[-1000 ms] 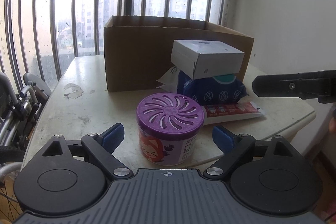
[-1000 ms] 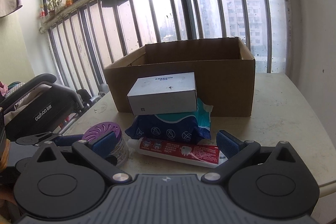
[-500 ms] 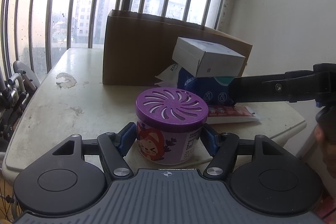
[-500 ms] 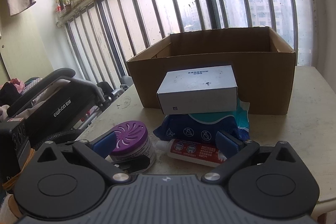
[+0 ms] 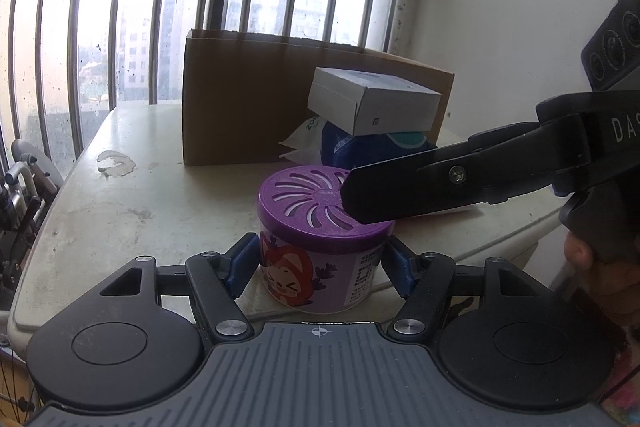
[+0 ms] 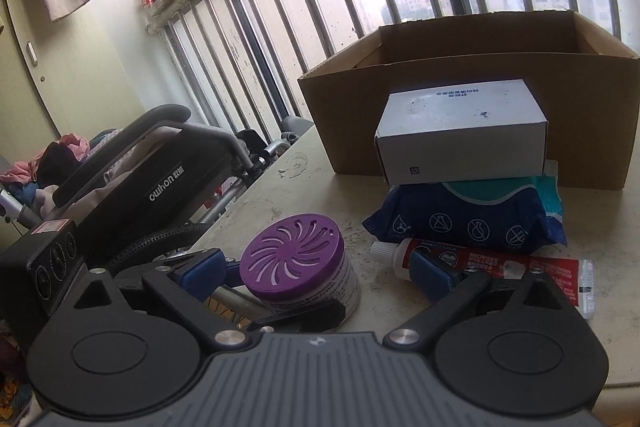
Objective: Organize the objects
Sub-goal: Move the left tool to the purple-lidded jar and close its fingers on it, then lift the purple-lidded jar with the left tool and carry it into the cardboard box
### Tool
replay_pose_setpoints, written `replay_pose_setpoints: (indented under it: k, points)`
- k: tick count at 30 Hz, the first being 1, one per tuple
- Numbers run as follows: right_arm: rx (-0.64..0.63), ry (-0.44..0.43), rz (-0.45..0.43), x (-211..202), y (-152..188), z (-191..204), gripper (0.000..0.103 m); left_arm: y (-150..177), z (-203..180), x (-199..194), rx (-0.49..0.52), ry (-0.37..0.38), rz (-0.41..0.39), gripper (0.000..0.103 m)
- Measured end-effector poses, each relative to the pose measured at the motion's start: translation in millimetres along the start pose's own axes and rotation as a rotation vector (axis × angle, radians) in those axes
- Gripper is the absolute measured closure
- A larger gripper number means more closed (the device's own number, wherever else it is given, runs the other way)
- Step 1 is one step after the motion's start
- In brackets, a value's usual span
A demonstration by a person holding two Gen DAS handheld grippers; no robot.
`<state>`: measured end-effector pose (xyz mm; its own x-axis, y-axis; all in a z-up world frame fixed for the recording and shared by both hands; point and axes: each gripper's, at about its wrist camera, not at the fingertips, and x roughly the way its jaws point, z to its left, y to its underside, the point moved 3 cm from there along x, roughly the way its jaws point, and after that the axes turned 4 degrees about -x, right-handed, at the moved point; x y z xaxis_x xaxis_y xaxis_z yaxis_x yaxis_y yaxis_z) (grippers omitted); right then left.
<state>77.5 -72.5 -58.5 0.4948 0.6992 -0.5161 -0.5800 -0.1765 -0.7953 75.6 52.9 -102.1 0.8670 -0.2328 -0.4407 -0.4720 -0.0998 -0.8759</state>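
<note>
Barred windows run behind a worn pale table (image 5: 120, 211), where one open cardboard box (image 6: 460, 75) stands at the back; what shows of its inside looks bare, though its floor is hidden. Just in front of it one white carton (image 6: 460, 143) lies flat on one blue wipes pack (image 6: 468, 223), long sides running across the right wrist view. One red toothpaste tube (image 6: 500, 271) lies flat before the pack, long axis across the view, its white cap to the left. One purple-lidded air freshener can (image 5: 324, 239) stands upright near the table's front edge, slotted lid facing up.

The left gripper (image 5: 320, 263) has just been closing (its blue pads now press the can's two sides), pinching it on the table. The right gripper (image 6: 320, 267) hangs with jaws spread wide: its left finger sits beside the can, its right finger in front of the tube near the cap, and nothing is gripped.
</note>
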Motion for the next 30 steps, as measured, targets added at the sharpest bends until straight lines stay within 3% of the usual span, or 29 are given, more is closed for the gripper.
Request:
replay_pose_setpoints:
  k: [8,14,22,30]
  points:
    - [0.004,-0.036,0.053,10,3,-1,0.01,2,-1,2,0.026,0.025,-0.014,0.037]
    - [-0.052,-0.013,0.092,23,5,6,0.023,3,-1,1,0.028,0.037,-0.018,0.037]
    - [-0.111,0.003,0.069,20,8,9,0.033,4,-1,-5,0.03,0.025,-0.051,0.037]
    - [-0.125,-0.023,0.004,-4,0,15,0.034,-8,-17,-28,0.088,0.004,-0.106,0.037]
